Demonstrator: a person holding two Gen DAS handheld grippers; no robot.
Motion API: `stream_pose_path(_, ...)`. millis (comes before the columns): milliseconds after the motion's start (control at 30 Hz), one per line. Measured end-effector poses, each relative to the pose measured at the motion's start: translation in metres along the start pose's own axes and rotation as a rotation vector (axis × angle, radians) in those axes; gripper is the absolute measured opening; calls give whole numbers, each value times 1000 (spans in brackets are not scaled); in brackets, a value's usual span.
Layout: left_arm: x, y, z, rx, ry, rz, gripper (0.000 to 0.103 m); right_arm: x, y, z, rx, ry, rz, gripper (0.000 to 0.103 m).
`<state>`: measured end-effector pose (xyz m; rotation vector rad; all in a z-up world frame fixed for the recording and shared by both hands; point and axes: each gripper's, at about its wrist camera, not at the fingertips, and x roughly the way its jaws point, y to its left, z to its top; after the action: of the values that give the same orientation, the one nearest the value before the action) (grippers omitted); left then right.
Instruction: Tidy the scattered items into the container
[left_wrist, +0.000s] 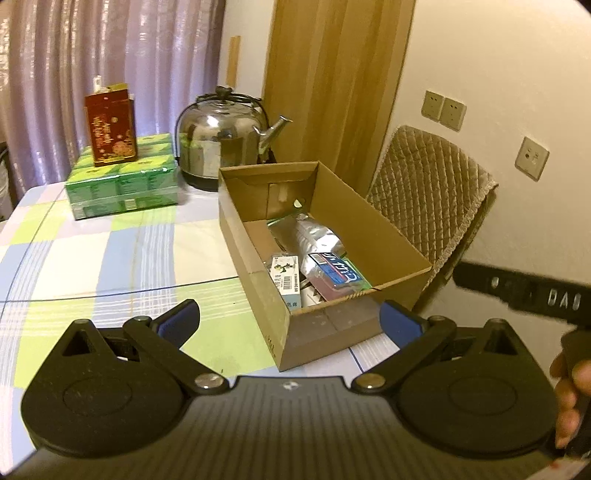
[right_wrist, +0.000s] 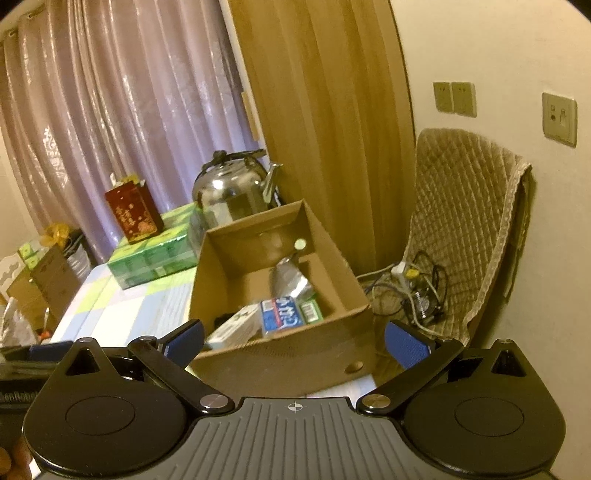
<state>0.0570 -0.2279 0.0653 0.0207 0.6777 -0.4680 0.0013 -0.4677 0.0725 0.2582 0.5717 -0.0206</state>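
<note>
The box (left_wrist: 325, 254) sits on the checked cloth (left_wrist: 110, 266) at your table's right side, open at the top. Inside it lie a silver pouch (left_wrist: 314, 236), a blue pack (left_wrist: 340, 275) across the pouch's near end, a white carton (left_wrist: 286, 275) against the left wall, and, seen from your right wrist, a small green pack (right_wrist: 311, 311) beside the blue one. A dark reddish thing under the blue pack is too hidden to name, and the near wall cuts off the lower ends of the carton and the packs.

Your left gripper (left_wrist: 290, 319) hangs just short of the box's near corner, level and aimed over the rim, its blue pads (left_wrist: 177, 319) wide apart with nothing between them. Your right gripper (right_wrist: 295, 341) is held a little higher and further right, looking down into the box from its near end, jaws likewise spread and empty. In the left view the right tool's black body (left_wrist: 524, 291) crosses the right edge, with your hand (left_wrist: 569, 398) partly cut off below it.

Behind the box stand a steel kettle (left_wrist: 225, 144) and a green stack (left_wrist: 122, 184) with a red box (left_wrist: 110, 127) on top. A padded chair (right_wrist: 465, 229) stands right of the table, with a tangle of cables (right_wrist: 413, 291) on its seat; what they belong to is hard to make out.
</note>
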Motion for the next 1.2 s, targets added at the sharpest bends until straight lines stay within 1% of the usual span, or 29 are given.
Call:
stream_pose_path(100, -10, -1, -3, -21, -10, 3, 102, -8, 4, -6, -11, 7, 10, 101)
stream_pose_path(200, -18, -1, -8, -22, -15, 13, 102, -13, 6, -11, -20, 10, 7, 101)
stream_pose_path(333, -23, 2, -15, -31, -6, 27, 102, -18, 11, -13, -30, 10, 9, 101)
stream_pose_path(467, -27, 8, -22, -57, 0, 40, 102, -21, 21, -15, -55, 19, 30, 101)
stream_pose_path(633, -28, 11, -29, -68, 17, 47, 102, -25, 30, -17, -90, 12, 30, 101)
stream_pose_path(867, -29, 10, -33, -85, 25, 49, 102, -28, 31, -19, -82, 14, 23, 101)
stream_pose_path(1200, -27, 4, -35, -69, 30, 47, 102, -31, 30, -17, -73, 10, 19, 101)
